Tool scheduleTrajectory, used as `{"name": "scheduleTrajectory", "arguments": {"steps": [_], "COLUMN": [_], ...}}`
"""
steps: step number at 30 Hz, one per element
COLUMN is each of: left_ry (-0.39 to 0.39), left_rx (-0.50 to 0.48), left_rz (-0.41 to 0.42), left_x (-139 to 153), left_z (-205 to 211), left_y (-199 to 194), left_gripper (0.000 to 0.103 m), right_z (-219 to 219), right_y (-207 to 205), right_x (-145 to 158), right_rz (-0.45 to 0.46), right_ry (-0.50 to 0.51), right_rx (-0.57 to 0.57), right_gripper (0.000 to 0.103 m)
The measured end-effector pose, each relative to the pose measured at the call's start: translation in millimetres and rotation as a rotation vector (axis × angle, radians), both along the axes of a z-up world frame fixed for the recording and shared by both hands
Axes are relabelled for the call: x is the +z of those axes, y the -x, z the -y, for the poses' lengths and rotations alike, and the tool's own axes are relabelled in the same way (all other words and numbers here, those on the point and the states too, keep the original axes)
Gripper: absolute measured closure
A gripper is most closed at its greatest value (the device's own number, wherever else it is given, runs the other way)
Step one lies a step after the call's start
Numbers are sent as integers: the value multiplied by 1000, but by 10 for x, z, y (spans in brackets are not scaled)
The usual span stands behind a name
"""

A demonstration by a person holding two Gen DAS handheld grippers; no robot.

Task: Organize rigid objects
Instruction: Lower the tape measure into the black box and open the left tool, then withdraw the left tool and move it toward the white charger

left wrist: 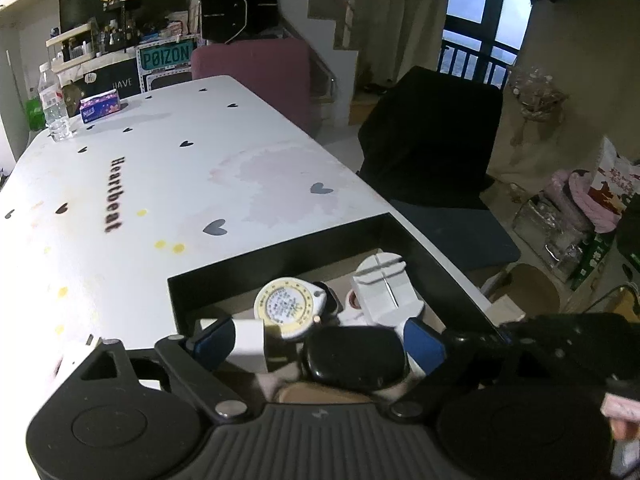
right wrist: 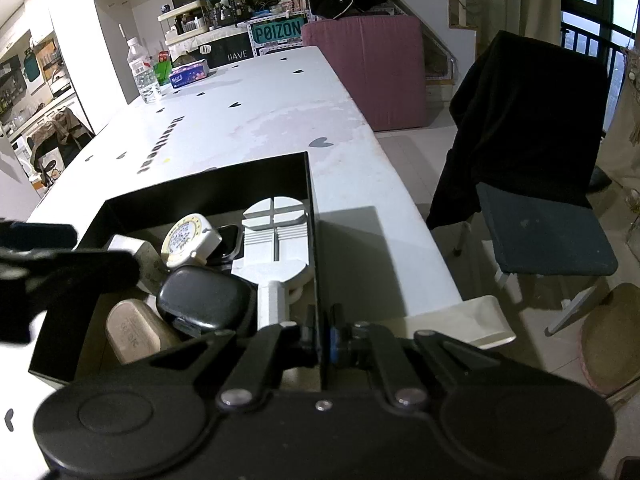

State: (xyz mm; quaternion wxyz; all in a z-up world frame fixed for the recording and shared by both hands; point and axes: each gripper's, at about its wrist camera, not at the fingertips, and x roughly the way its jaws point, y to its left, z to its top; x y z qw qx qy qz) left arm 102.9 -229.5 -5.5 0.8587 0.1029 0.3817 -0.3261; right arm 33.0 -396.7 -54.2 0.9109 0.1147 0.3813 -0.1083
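Black open box (right wrist: 200,188) sat at the near right corner of the white bench (left wrist: 160,168), which had small heart prints and the word "Heartbeat" on it. Right hand-held gripper (right wrist: 323,338) was clamped shut on the box's right wall, the thin black wall pinched between its two fingers, one inside the box and one outside. Left hand-held gripper (left wrist: 316,344) hung over the near end of the box with its jaws wide apart, blue pads either side of the contents, gripping nothing; no earlier view to compare.

Inside the box: black rounded case (left wrist: 354,360) lay just between the left gripper's spread fingers, not pressed by either pad. Round yellow-rimmed tape measure (left wrist: 288,306) was behind it, leaning on other items. White plastic tool (right wrist: 276,248) with a slotted round head lay along the box's right wall. Tan oval case (right wrist: 134,330) rested at the near left, partly under the black case. A white block (left wrist: 250,342) was beside the left pad.

Far end of the bench held a water bottle (left wrist: 54,106) and a tissue pack (left wrist: 100,107), well apart from the box. A chair (right wrist: 532,184) draped in black cloth stood to the right of the bench.
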Motion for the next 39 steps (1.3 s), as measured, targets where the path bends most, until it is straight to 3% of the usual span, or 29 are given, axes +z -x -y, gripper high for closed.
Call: {"name": "scheduleTrajectory", "arguments": {"steps": [12,20,26,33,39], "left_ry": [20,2,31,48,63], "left_rx": [-6,-38,-32,52,184], "left_rz": [33,42,56,107,145], "left_x": [189,221,248,138,-94], "left_z": [-294,-454,-672,-1101,-1535], "left_y": [328,532,670,698,396], "left_gripper": [1,0,0,0,0], "right_z": [3,4,4,5,9], "right_y": [0,0,0,-1,-5], "right_x": [0,0,0,0,-11], "right_rz": [0,0,0,0,-5], "right_ry": [0,0,0,1,12], "right_rx": [0,0,0,0,-2], "right_gripper": [97,97,97,98,98]}}
